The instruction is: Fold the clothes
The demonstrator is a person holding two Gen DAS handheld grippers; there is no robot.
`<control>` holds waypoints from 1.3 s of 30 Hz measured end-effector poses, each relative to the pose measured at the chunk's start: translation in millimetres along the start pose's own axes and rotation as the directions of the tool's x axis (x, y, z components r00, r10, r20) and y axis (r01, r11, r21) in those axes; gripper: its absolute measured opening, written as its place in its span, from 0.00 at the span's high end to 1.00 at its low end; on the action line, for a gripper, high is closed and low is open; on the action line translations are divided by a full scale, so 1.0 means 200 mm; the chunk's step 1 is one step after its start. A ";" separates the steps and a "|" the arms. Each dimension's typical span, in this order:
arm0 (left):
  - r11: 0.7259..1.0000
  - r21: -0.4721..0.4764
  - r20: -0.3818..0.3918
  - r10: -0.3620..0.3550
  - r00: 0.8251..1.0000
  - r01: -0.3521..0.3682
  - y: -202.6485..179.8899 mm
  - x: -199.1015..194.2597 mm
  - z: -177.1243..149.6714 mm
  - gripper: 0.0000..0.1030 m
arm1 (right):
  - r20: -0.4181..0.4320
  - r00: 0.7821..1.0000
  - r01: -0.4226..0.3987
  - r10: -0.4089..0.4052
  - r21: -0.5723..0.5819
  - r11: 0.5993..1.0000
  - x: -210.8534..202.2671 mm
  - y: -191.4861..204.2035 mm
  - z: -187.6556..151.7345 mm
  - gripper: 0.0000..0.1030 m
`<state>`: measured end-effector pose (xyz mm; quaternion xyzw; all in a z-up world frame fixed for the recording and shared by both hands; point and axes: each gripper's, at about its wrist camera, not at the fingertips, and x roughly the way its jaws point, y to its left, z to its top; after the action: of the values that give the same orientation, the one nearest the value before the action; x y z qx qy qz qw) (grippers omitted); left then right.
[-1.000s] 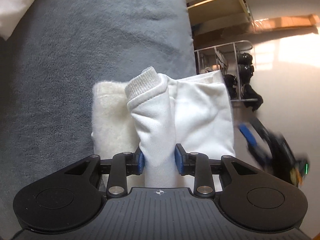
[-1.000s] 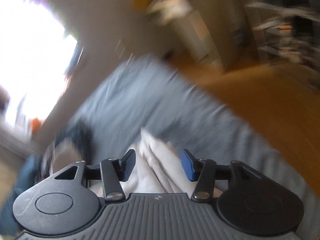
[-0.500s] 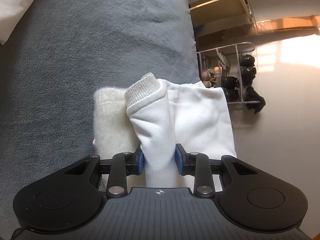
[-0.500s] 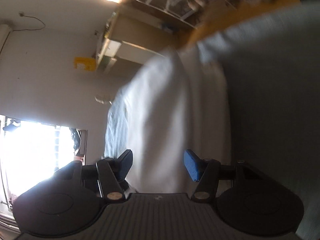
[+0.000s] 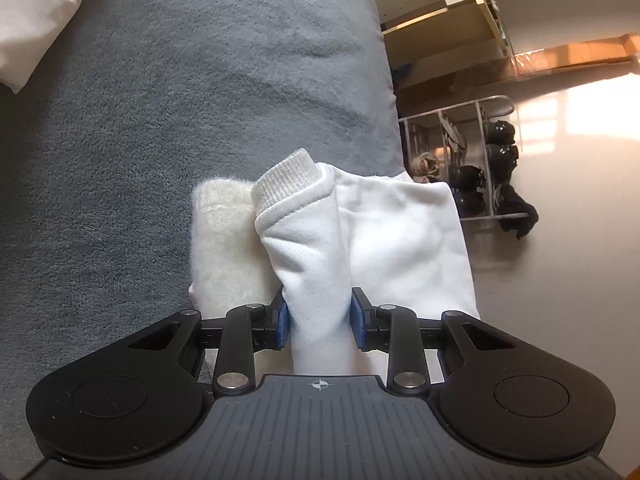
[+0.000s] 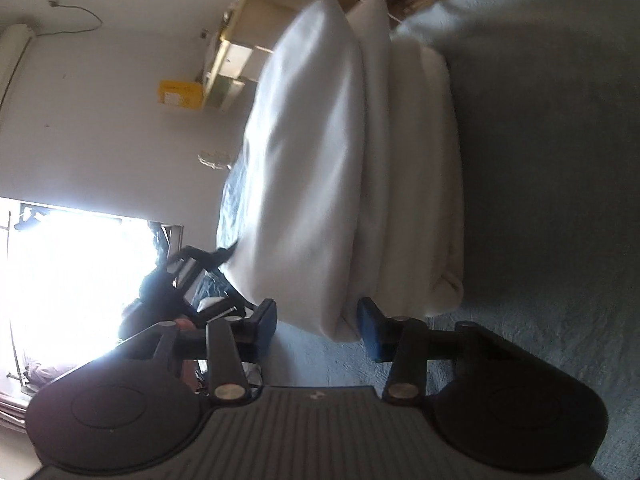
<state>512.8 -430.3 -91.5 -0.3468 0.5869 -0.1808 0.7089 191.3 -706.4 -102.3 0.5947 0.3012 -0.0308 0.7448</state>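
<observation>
2 grippers at the white sweatshirt (image 5: 400,232): left gripper (image 5: 320,318) clamps its sleeve, right gripper (image 6: 316,322) closing around its edge.

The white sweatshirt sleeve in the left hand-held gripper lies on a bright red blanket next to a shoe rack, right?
Not quite. The blanket is grey-blue, not red, as the left wrist view shows. The rest holds: the left hand-held gripper clamps the white sweatshirt sleeve, and the shoe rack stands beside it.

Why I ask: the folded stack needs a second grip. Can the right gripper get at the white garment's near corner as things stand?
Probably yes: the right gripper is closing with the white garment corner already between its pads, nothing blocking.
</observation>
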 end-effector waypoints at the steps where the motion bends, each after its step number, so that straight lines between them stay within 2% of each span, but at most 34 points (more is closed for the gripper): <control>1: 1.000 0.010 0.002 0.005 1.000 -0.005 -0.01 0.00 0.00 0.76 | 0.000 1.000 0.008 -0.008 0.000 1.000 0.00 0.00 0.00 0.85; 2: 1.000 0.021 0.000 0.006 1.000 -0.006 -0.01 0.00 0.00 0.79 | 0.005 1.000 0.010 -0.010 -0.003 1.000 0.00 0.00 0.00 0.96; 5: 0.999 0.049 0.002 -0.012 1.000 0.012 -0.03 -0.03 0.00 0.82 | 0.041 0.999 0.008 -0.006 -0.056 0.998 -0.06 0.06 -0.04 0.97; 10: 0.996 0.074 -0.002 -0.053 0.999 0.053 -0.02 -0.09 0.00 0.82 | 0.048 0.999 -0.002 0.007 -0.096 0.995 -0.12 0.15 -0.10 0.98; 13: 0.995 0.095 -0.013 -0.028 1.000 0.029 0.00 -0.06 0.00 0.82 | 0.039 0.999 0.021 -0.017 -0.098 0.995 -0.11 0.14 -0.11 0.97; 15: 0.996 0.083 -0.020 -0.018 1.000 0.019 0.03 -0.03 0.00 0.82 | 0.023 0.999 0.035 -0.034 -0.052 0.998 -0.06 0.09 -0.13 0.97; 18: 0.993 0.117 -0.020 -0.024 1.000 0.026 0.03 -0.01 0.01 0.79 | 0.021 0.997 0.070 -0.069 -0.051 0.996 0.00 0.05 -0.14 0.97; 21: 0.987 0.156 -0.028 -0.032 0.999 0.036 0.04 -0.04 0.01 0.71 | -0.008 0.989 0.146 -0.148 -0.121 0.982 -0.01 0.10 -0.16 0.88; 22: 0.986 0.168 -0.021 -0.021 1.000 0.024 0.04 -0.07 0.02 0.63 | -0.005 0.984 0.176 -0.179 -0.158 0.972 -0.03 0.13 -0.16 0.79; 23: 0.983 0.181 -0.002 -0.002 1.000 0.002 0.05 -0.11 0.02 0.59 | 0.013 0.977 0.210 -0.212 -0.209 0.955 -0.07 0.16 -0.16 0.75; 24: 0.980 0.196 0.035 0.017 0.999 -0.024 0.05 -0.17 0.01 0.57 | 0.046 0.968 0.249 -0.246 -0.264 0.932 -0.11 0.19 -0.16 0.75; 26: 0.959 0.268 0.156 0.045 0.987 -0.086 0.02 -0.32 -0.03 0.57 | 0.181 0.938 0.342 -0.294 -0.367 0.865 -0.23 0.27 -0.12 0.75; 28: 0.917 0.383 0.235 0.024 0.972 -0.115 -0.05 -0.41 -0.09 0.57 | 0.300 0.915 0.382 -0.270 -0.423 0.822 -0.30 0.35 -0.04 0.77; 29: 0.892 0.438 0.246 0.004 0.969 -0.115 -0.10 -0.43 -0.13 0.57 | 0.342 0.907 0.388 -0.244 -0.457 0.801 -0.30 0.39 0.01 0.77; 32: 0.785 0.608 0.223 -0.024 0.975 -0.120 -0.25 -0.37 -0.28 0.56 | 0.410 0.900 0.391 -0.149 -0.605 0.694 -0.16 0.53 0.16 0.81; 33: 0.772 0.621 0.225 -0.007 0.974 -0.138 -0.26 -0.32 -0.29 0.56 | 0.416 0.899 0.395 -0.138 -0.632 0.667 -0.09 0.54 0.21 0.81; 36: 0.755 0.623 0.239 0.065 0.969 -0.204 -0.28 -0.17 -0.32 0.57 | 0.429 0.885 0.440 -0.181 -0.645 0.624 0.13 0.50 0.36 0.85; 37: 0.765 0.606 0.242 0.082 0.967 -0.217 -0.26 -0.15 -0.30 0.57 | 0.441 0.869 0.476 -0.226 -0.615 0.629 0.16 0.45 0.41 0.90; 39: 0.799 0.555 0.246 0.111 0.963 -0.234 -0.22 -0.14 -0.24 0.57 | 0.475 0.827 0.538 -0.302 -0.508 0.673 0.16 0.35 0.51 0.90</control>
<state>466.9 -455.9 -43.9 -0.0761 0.4587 -0.2490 0.8496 288.5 -767.7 -45.3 0.2117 0.2864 -0.2088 0.9108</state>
